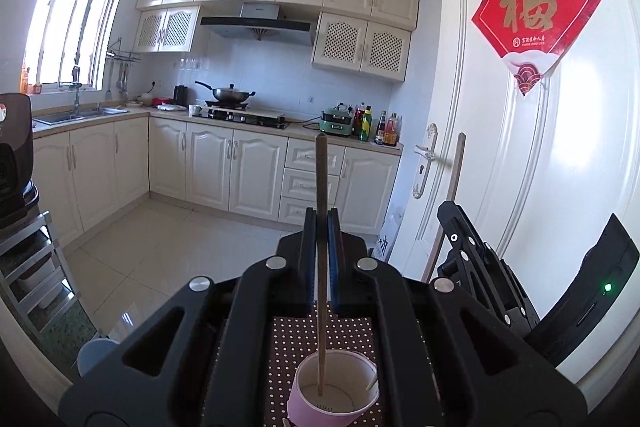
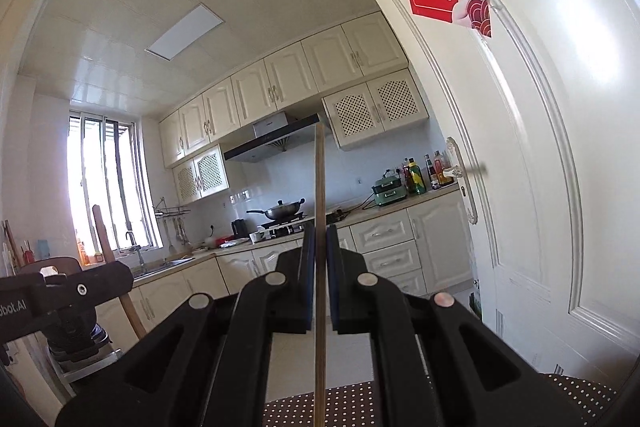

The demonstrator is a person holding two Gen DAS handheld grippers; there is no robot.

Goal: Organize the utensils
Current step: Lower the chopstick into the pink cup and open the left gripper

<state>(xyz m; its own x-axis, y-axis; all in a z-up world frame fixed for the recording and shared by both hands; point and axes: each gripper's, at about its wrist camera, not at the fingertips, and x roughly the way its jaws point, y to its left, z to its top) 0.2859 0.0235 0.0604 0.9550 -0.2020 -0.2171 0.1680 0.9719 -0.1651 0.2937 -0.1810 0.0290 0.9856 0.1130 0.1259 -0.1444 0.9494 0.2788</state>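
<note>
The left gripper [image 1: 322, 227] is clamped on a wooden chopstick [image 1: 321, 183] held upright, its lower end dipping into a pink paper cup [image 1: 334, 397] that stands on a brown dotted cloth [image 1: 294, 337]. To its right, the right gripper [image 2: 320, 247] pinches a second chopstick [image 2: 319, 179], also upright, in front of the white door [image 2: 560, 187] above the same cloth.

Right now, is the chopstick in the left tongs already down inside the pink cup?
Yes, the left tongs grip a chopstick whose lower end stands inside the pink cup, near its bottom.
</note>
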